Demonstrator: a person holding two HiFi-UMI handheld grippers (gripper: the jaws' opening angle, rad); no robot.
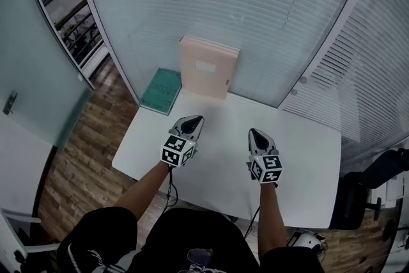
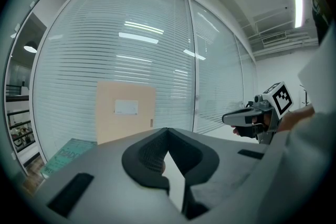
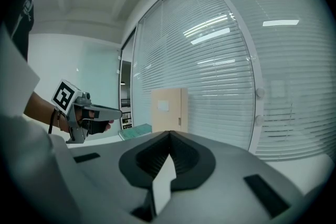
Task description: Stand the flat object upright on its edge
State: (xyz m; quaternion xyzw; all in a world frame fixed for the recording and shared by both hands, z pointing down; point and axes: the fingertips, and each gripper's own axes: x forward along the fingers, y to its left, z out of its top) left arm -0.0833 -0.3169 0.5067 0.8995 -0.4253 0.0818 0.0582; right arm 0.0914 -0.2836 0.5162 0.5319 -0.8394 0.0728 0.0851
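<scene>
Two glass walls (image 1: 255,22) are enclosing a white table (image 1: 307,163) on wooden floor (image 1: 83,156). A green book (image 1: 161,90) is lying flat at its far-left corner, a beige folder (image 1: 208,67) is standing upright against the glass; left gripper (image 1: 192,120) and right gripper (image 1: 256,133) are hovering clenched, empty.

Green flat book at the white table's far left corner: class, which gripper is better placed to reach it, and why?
Left, probably: the left gripper is nearer the green flat book, on the same side; the right gripper would have to cross over. Both are shut, empty.
</scene>
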